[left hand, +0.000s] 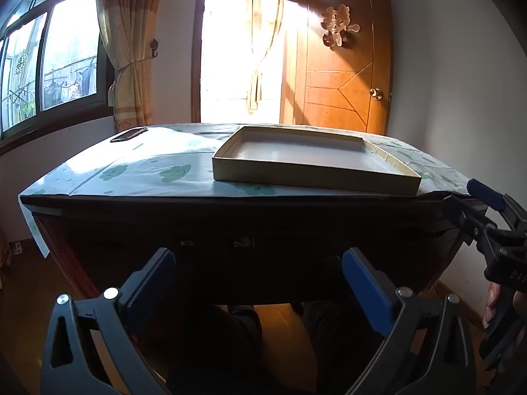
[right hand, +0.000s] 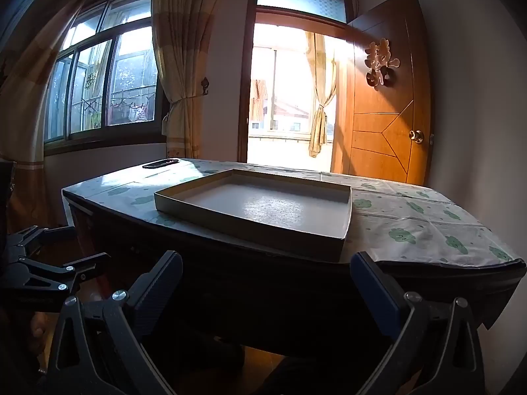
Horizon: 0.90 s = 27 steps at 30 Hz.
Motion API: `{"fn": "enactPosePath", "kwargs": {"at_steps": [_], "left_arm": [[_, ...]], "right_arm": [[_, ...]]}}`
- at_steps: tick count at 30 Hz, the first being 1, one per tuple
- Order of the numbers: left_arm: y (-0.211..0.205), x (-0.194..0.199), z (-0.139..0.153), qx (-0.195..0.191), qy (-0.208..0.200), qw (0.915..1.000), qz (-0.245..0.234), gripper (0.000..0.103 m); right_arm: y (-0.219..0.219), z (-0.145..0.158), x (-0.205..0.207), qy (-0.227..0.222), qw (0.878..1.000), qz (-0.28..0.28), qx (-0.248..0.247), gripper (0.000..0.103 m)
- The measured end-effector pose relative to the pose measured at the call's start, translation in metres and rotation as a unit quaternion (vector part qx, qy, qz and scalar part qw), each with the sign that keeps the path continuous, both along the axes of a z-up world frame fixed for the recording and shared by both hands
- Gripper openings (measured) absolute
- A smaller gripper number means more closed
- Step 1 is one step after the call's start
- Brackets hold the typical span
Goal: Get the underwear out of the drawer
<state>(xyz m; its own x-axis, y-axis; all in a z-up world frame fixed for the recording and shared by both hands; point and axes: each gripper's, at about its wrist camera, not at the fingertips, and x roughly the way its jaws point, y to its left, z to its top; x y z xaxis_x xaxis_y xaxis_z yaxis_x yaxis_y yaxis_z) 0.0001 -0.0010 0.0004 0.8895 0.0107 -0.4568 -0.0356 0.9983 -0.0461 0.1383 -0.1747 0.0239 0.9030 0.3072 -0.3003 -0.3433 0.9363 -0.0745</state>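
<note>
- We hold both grippers low in front of a dark wooden table [left hand: 230, 227], its near edge facing us.
- Our left gripper [left hand: 258, 283] has its two blue-padded fingers spread wide apart, with nothing between them; behind the gap we see only the table's shadowed front.
- Our right gripper [right hand: 266, 283] is likewise spread wide, holding nothing, and sits just before the table's near right corner.
- In the left wrist view, the right gripper shows at the far right edge, beside that same corner.
- A tablecloth [right hand: 411, 227], pale with green cloud shapes, covers the tabletop.
- A shallow cardboard tray [right hand: 250, 227], tan outside and white inside, lies on the cloth close to the near edge. Nothing lies in it.
- A small dark flat object [right hand: 160, 163] lies near the far left corner of the table; we cannot tell what it is.
- The table's front is too dark for us to make out a drawer, and no underwear is visible in either view.
- Beyond the table, an orange wooden door [left hand: 342, 65] stands open on the right, beside a bright doorway.
- A window [right hand: 105, 89] with tied curtains [right hand: 181, 65] fills the far left wall.
</note>
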Motion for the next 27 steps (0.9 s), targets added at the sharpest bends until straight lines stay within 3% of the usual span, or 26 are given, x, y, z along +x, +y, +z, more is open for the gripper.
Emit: {"fn": "enactPosePath", "kwargs": {"at_steps": [5, 6, 27], "left_arm": [[-0.0100, -0.0036, 0.0023, 0.025, -0.017, 0.9995, 0.009, 0.103], [-0.0067, -0.0014, -0.0004, 0.011, -0.002, 0.9999, -0.012, 0.103], [-0.0073, -0.0034, -0.0018, 0.018, -0.009, 0.9998, -0.010, 0.103]], "right_arm": [[-0.0026, -0.0002, -0.0010, 0.001, 1.000, -0.001, 0.003, 0.103], [-0.0027, -0.0009, -0.0030, -0.002, 1.000, 0.000, 0.002, 0.103], [0.0011, -0.0047, -0.0081, -0.024, 1.000, -0.004, 0.001, 0.103]]}}
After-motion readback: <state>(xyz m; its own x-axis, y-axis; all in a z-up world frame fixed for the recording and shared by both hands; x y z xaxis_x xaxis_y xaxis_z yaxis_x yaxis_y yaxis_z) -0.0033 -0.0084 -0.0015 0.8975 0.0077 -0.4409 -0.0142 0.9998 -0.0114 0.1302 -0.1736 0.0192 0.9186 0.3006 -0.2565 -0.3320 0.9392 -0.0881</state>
